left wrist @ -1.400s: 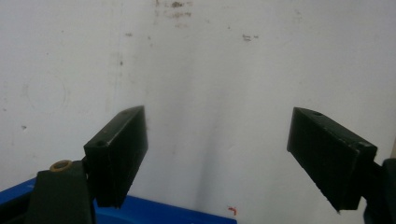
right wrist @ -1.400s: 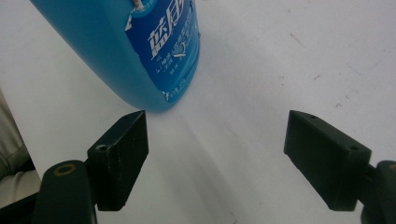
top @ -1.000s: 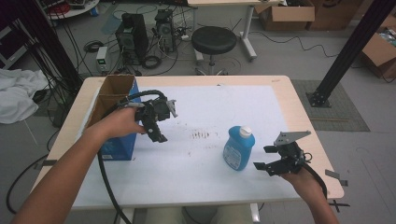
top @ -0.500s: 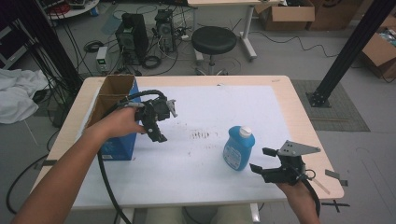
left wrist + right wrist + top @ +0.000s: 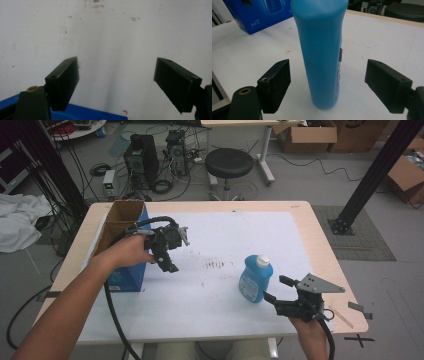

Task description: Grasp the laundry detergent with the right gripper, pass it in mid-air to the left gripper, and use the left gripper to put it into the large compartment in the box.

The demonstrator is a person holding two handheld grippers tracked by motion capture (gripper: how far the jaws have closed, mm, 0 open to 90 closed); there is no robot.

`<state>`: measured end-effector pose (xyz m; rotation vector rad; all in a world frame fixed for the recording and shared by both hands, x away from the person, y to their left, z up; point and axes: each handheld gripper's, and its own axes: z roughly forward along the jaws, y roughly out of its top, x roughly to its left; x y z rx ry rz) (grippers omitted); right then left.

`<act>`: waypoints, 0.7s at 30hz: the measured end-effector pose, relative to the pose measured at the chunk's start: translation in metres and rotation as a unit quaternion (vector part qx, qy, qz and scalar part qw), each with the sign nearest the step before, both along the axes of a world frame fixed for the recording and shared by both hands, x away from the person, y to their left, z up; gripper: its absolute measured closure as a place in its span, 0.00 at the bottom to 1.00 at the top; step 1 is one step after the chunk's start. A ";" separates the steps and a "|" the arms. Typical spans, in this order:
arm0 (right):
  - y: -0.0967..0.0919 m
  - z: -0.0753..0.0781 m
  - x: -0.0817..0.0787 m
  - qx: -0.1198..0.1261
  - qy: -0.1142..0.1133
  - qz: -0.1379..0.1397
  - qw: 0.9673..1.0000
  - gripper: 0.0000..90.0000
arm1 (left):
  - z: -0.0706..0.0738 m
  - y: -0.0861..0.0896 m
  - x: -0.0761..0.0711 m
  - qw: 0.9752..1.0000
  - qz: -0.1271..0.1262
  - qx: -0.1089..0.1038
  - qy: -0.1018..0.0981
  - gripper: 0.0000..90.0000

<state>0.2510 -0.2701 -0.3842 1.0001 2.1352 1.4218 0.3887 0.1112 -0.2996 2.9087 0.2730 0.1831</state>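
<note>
A blue bottle with a white cap stands upright on the white table top, right of centre. My right gripper is open just to its right, low over the table and level, pointing at it. In the right gripper view the bottle rises between the two jaws, with gaps on both sides and no pad touching it. My left gripper hangs open above the table beside a blue box, pointing down. In the left gripper view its jaws stand wide over bare white surface, with the box's edge below.
The blue box has open cardboard flaps and stands at the table's left side; it also shows far off. Dark smudges mark the sheet's middle. A black stool and floor equipment stand behind the table.
My right gripper has drifted a little toward the table's near edge, still facing the bottle. The bottle and my left gripper have stayed put.
</note>
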 end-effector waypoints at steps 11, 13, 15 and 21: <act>0.010 -0.001 0.001 0.002 -0.005 -0.025 1.000 0.23 | -0.001 -0.002 0.001 1.000 0.000 -0.001 0.001 0.23; 0.013 -0.001 0.002 0.002 -0.005 -0.028 1.000 0.23 | -0.001 -0.001 0.001 1.000 -0.001 0.000 0.001 0.23; 0.018 -0.002 0.003 0.000 -0.007 -0.033 0.999 0.23 | -0.001 -0.001 0.001 1.000 -0.001 0.001 0.002 0.23; 0.025 -0.004 0.009 0.008 -0.005 -0.042 0.999 0.23 | 0.000 -0.001 0.000 1.000 0.000 0.000 0.001 0.23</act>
